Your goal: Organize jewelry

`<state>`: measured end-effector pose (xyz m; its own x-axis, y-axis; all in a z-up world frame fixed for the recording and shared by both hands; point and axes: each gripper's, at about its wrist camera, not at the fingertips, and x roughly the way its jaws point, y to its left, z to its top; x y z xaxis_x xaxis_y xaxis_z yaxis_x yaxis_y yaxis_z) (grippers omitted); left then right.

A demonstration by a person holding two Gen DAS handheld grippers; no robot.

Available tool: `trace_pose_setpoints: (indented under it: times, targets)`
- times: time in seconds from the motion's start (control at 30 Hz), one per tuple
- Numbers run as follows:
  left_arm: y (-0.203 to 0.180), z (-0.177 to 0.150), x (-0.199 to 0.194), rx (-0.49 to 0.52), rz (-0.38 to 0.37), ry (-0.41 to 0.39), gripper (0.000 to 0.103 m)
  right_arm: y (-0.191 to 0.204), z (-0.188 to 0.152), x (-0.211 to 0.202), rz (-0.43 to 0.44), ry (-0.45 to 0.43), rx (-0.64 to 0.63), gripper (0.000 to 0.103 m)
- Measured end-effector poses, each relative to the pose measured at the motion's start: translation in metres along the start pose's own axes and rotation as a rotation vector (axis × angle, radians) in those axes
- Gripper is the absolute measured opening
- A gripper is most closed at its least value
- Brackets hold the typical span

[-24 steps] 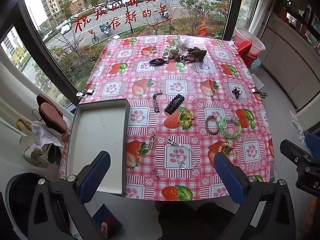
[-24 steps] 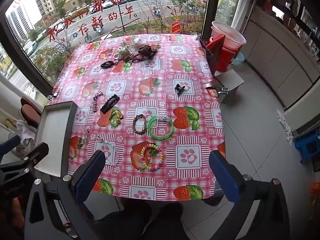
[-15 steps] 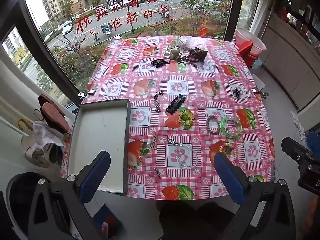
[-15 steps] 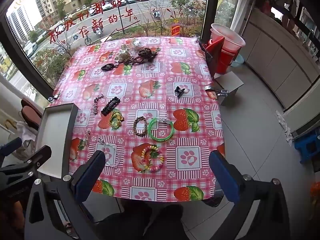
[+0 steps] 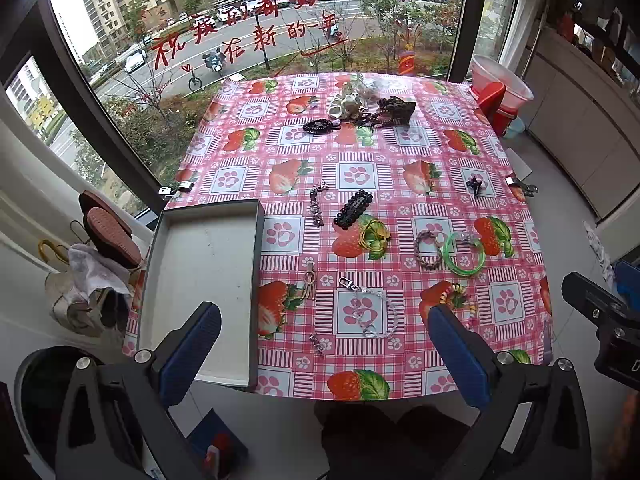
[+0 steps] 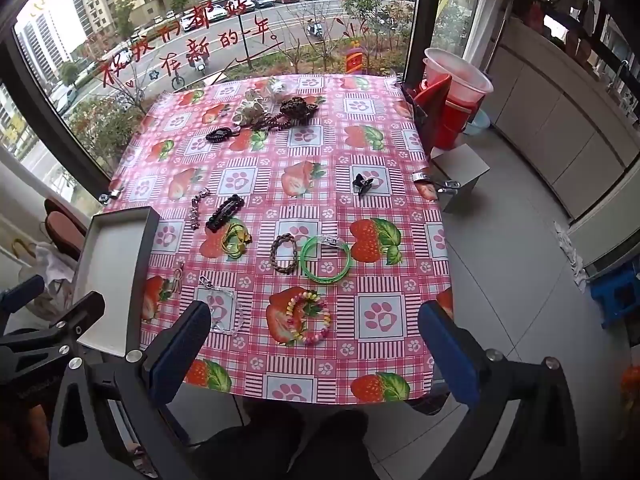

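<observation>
Jewelry lies scattered on a pink strawberry tablecloth [image 5: 400,152]. Near the front I see a clear bead chain [image 5: 370,312], a coloured bead bracelet [image 6: 310,316], a green bangle [image 6: 325,258], a brown braided bracelet [image 6: 284,253], yellow hair ties [image 5: 374,235] and a black hair clip [image 5: 353,210]. An empty grey tray [image 5: 200,280] sits at the table's left edge. My left gripper [image 5: 324,354] hangs open high above the front edge. My right gripper [image 6: 314,350] is open too, with nothing between its fingers.
A heap of dark and white accessories [image 5: 372,108] lies at the far side by the window. A small black claw clip [image 6: 362,184] sits at the right. Red and white buckets [image 6: 452,100] and a grey stool [image 6: 460,172] stand right of the table. Shoes [image 5: 108,232] sit at left.
Both views have drifted slightly, so the table sits a little lower in each picture. Nothing on the table has moved and both grippers stay open.
</observation>
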<state>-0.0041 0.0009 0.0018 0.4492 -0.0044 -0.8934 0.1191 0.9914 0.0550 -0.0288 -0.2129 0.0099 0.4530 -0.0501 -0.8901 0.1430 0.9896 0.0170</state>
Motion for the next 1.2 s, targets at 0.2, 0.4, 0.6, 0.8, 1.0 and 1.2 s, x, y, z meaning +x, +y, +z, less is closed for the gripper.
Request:
trace_pose_setpoints:
  times: [0.2,0.4,0.6,0.8,1.0,1.2]
  targets:
    - [-0.0001,-0.0003,0.0,0.0,-0.001,-0.002,0.103,-0.0024,0.0004,-0.0008,0.003,-0.001,0.012,0.103]
    - [-0.0019,0.0011,-0.0012,0.002,0.001,-0.001,0.103,-0.0025,-0.0003,-0.0007,0.005,0.0,0.009,0.103]
    - [-0.0048,0.0039,-0.0028,0.002,0.002,0.002,0.103,-0.0008,0.0014,0.0016,0.007,0.005,0.005,0.103]
    - [-0.004,0.0031,-0.0027,0.003,0.001,0.0,0.103,0.0002,0.0009,0.0021,0.007,0.005,0.007,0.103]
    - [-0.0041,0.0027,-0.0027,0.002,0.001,0.0,0.103,-0.0001,0.0012,0.0025,0.006,0.005,0.005,0.103]
    - [-0.0045,0.0027,-0.0026,0.003,0.002,-0.001,0.103,0.0002,0.0012,0.0027,0.007,0.004,0.005,0.103]
